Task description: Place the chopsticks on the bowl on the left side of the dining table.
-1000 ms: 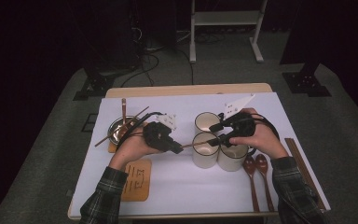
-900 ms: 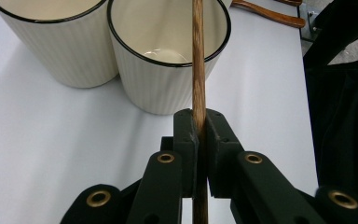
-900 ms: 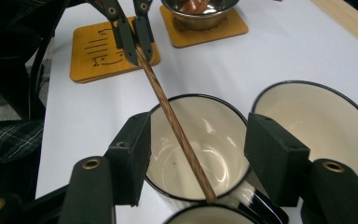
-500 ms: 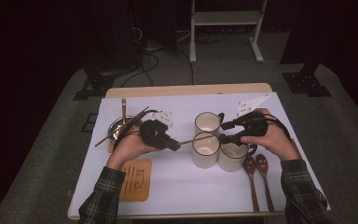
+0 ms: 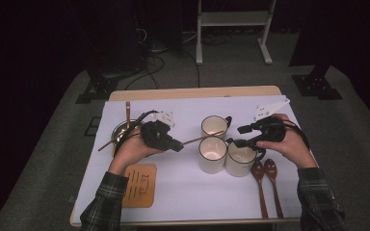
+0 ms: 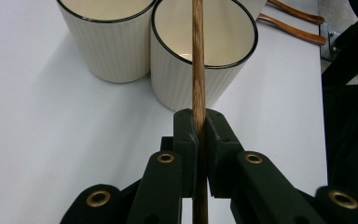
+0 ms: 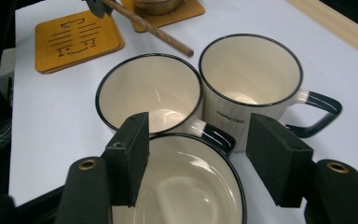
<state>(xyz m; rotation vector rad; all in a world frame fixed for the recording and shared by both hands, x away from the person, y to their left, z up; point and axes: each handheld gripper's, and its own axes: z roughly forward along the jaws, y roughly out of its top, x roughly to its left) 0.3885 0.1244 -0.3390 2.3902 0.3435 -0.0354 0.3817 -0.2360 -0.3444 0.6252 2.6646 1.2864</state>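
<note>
At the left of the table (image 5: 188, 202) sit one orange coaster (image 5: 139, 185) and one small bowl (image 5: 120, 131) with one stick (image 5: 127, 113) beside it. The left gripper (image 5: 177, 146) has its jaws pressed together on one wooden stick (image 5: 200, 138); in the left gripper view the stick (image 6: 198, 70) runs straight out between the two jaws. Seen from above, the stick's long axis lies nearly level, running left to right and rising slightly toward the far side. Its free end points right, toward the mugs, and hangs over the gap between the far mug (image 5: 214, 126) and the middle mug (image 5: 212, 154). There are three cream mugs with dark rims, standing upright in a tight cluster; the third, the near mug (image 5: 241, 159), stands just beside the middle one. The right gripper (image 5: 240, 136) has its jaws spread with nothing pinched; in the right gripper view they straddle the near mug's (image 7: 186, 186) rim without touching it. Two wooden spoons (image 5: 265, 187) lie side by side at the right, handles toward the person.
</note>
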